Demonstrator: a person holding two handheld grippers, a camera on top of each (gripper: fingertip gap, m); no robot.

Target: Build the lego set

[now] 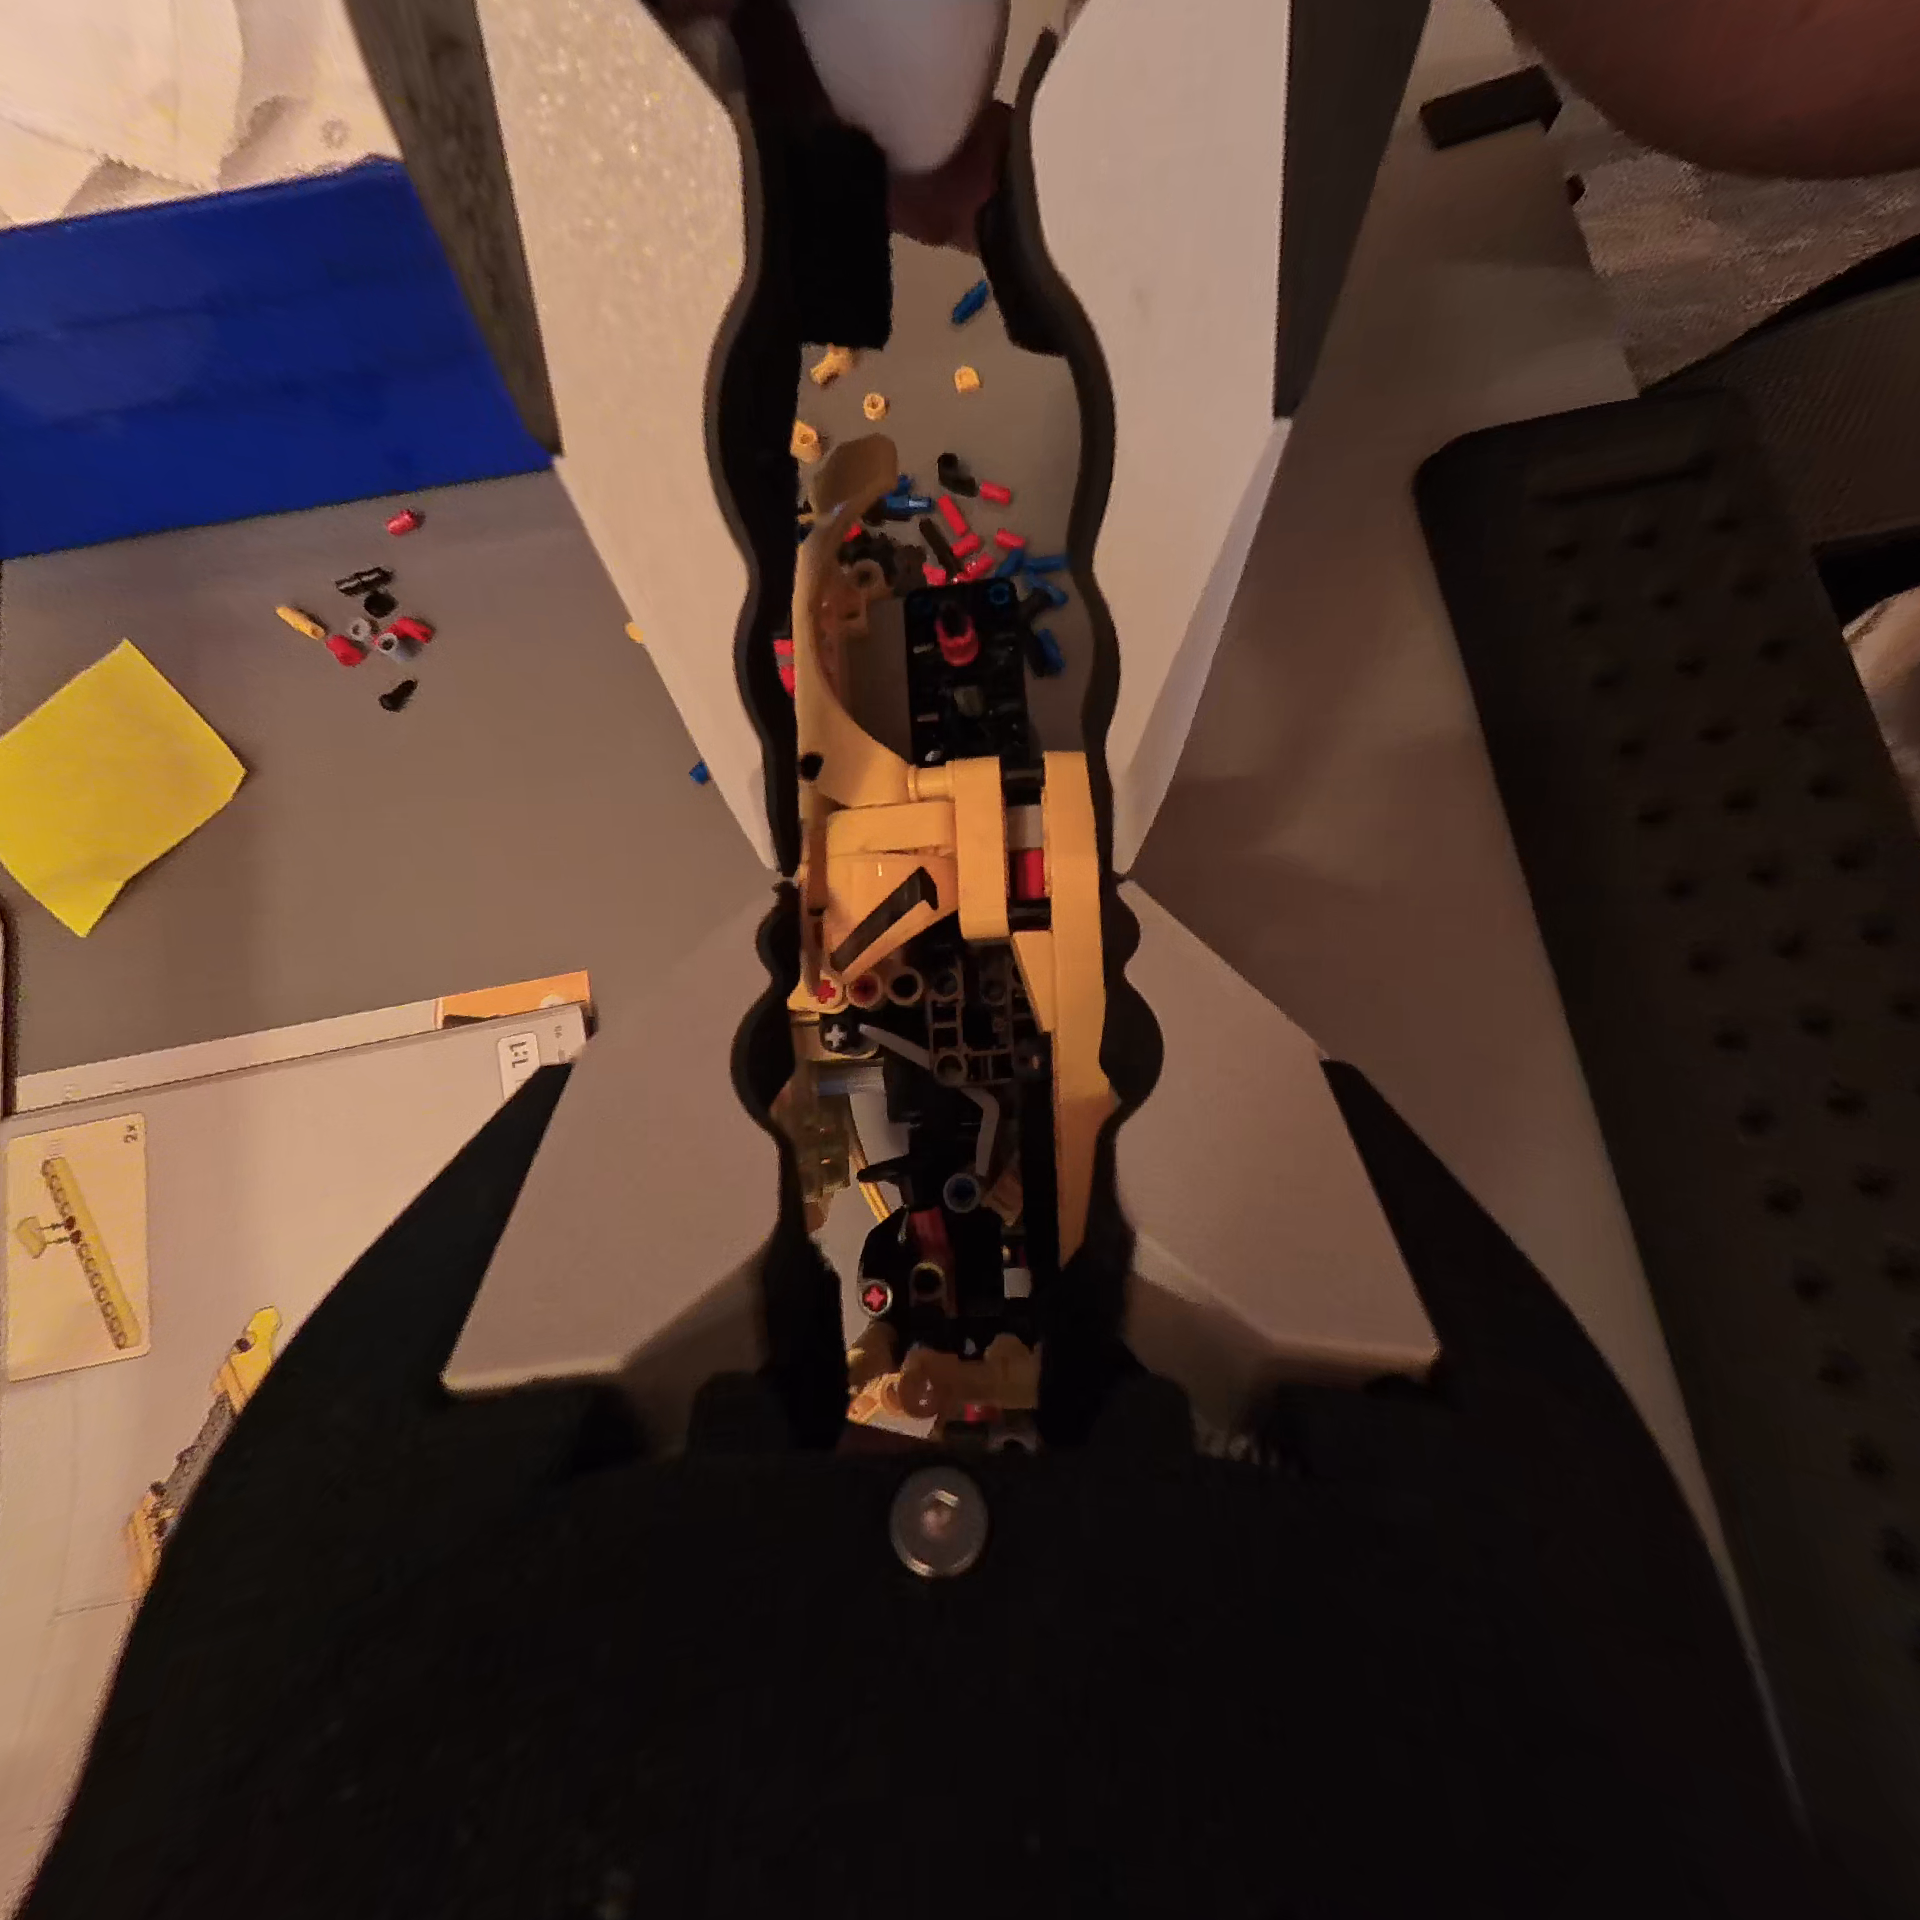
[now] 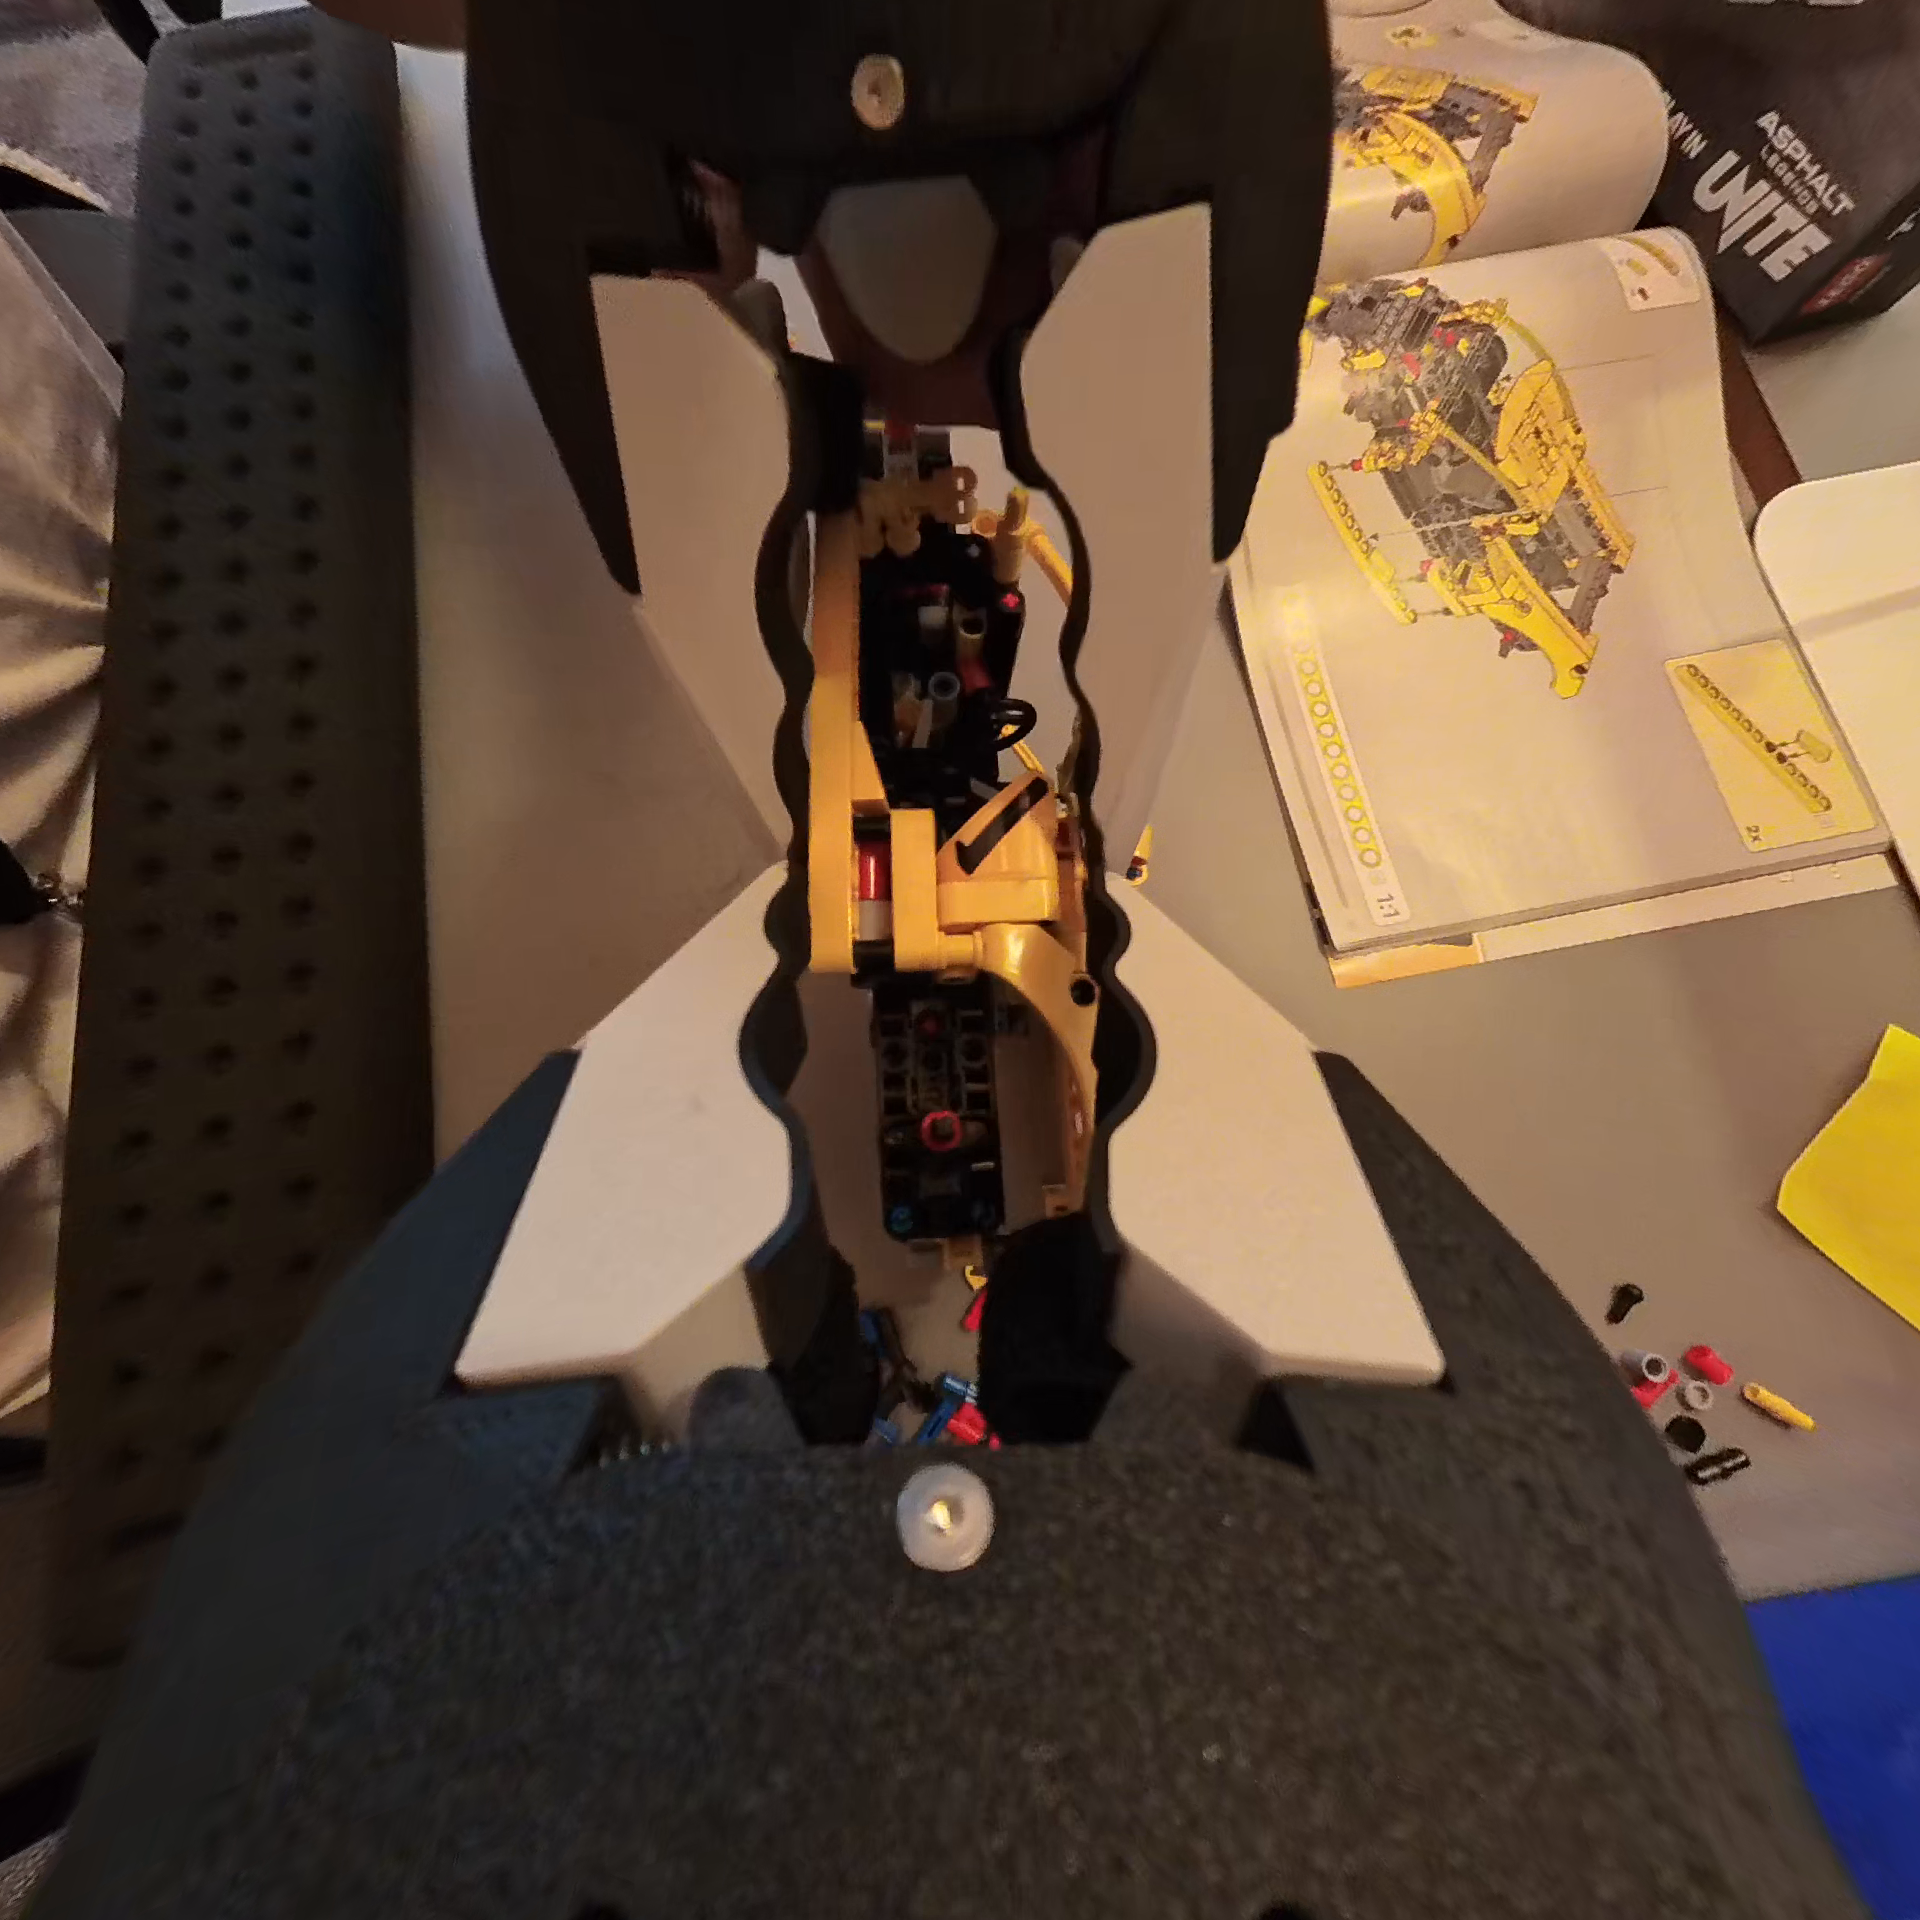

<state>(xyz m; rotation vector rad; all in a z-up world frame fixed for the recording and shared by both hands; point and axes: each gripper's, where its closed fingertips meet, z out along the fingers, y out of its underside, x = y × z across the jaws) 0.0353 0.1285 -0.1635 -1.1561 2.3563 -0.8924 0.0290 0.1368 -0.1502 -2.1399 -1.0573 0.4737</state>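
1. i see a grey tabletop [image 1: 436, 831] under warm, dim light.
2. a black perforated panel [image 2: 229, 727], perhaps a chair part, stands just beside the table edge.
3. a blue sheet [image 1: 239, 353] lies at the far left of the table.
4. a yellow paper square [image 1: 104, 779] rests flat on the grey surface.

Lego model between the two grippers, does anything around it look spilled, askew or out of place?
Nothing looks damaged. The yellow and black Lego model sits held between both grippers' jaws. Loose red, blue and black pins lie scattered on the grey table beyond it, with a smaller cluster apart near the yellow sticky note: untidy, not spilled.
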